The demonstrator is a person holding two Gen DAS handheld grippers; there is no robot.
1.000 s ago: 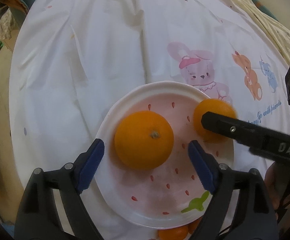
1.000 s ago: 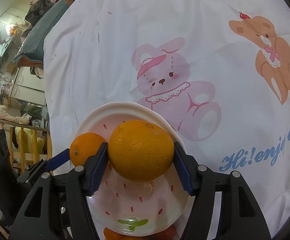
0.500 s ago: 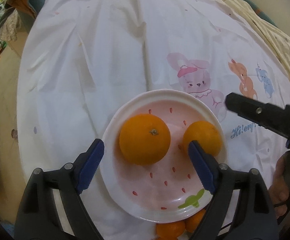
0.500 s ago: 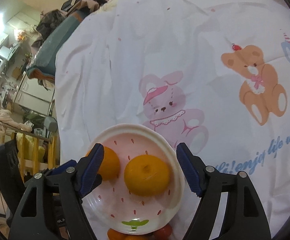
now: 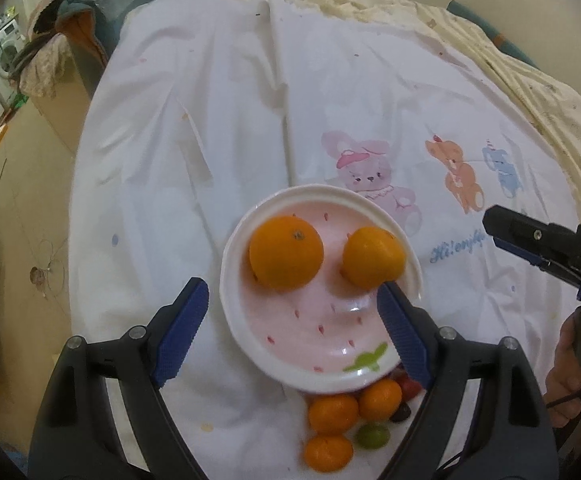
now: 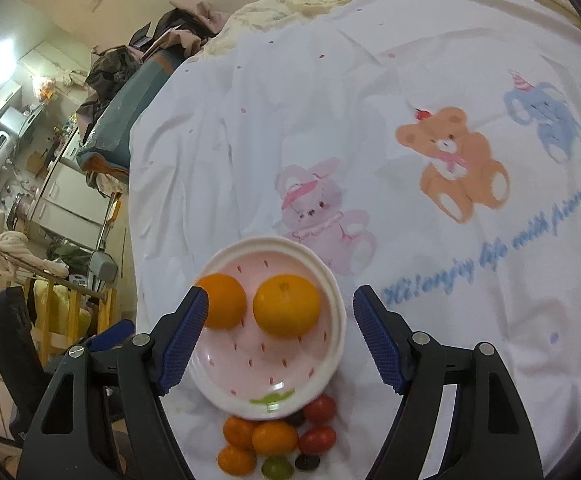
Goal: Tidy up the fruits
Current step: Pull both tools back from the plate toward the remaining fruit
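Note:
A white plate [image 5: 246, 332] with a pink strawberry-seed centre lies on the white cloth; it also shows in the right wrist view [image 6: 330, 352]. Two oranges rest on it: a larger one [image 5: 285, 253] [image 6: 222, 300] and a second one [image 5: 372, 258] [image 6: 286, 311]. My left gripper [image 5: 288, 328] is open and empty, raised above the plate's near half. My right gripper [image 6: 278, 338] is open and empty, raised above the plate. The right gripper's fingers [image 5: 530, 236] show at the right edge of the left wrist view.
A heap of small fruit lies just below the plate: mandarins [image 5: 332, 414] [image 6: 274, 438], cherry tomatoes [image 6: 318, 438], a green grape [image 5: 372, 436] and dark grapes [image 6: 307, 461]. The cloth [image 6: 450, 208] has cartoon animal prints. Furniture and clutter [image 6: 30, 200] stand past the left edge.
My right gripper let go of the orange onto the plate and opened. Both grippers pulled back and up, so the plate looks smaller and the small fruit heap came into view.

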